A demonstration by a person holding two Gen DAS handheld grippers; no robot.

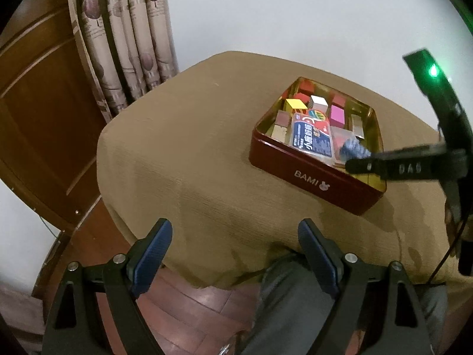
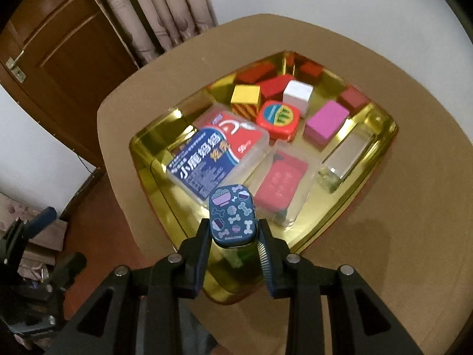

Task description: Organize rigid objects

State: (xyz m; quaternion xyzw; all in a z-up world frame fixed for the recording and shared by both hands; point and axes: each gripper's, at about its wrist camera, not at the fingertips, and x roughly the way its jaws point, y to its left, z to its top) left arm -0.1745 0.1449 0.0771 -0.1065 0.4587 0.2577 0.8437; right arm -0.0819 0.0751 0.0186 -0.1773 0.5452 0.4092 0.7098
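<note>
We hold a small blue tin over the box.

Our right gripper (image 2: 235, 238) pinches the blue tin (image 2: 232, 214) between its fingers, above the near corner of the gold-lined box (image 2: 381, 153). Our left gripper (image 1: 235, 247) hangs with fingers wide apart and nothing between them. In the box, at 11 o'clock from the tin, lies a blue-and-red packet (image 2: 215, 156); at 12, further off, a round red tin (image 2: 278, 119); a pink block (image 2: 325, 124) at 1.

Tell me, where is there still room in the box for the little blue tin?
The red box is crowded at the back with blocks. Bare gold floor shows at the near corner, under the blue tin held in the right gripper, beside the red card case.
</note>
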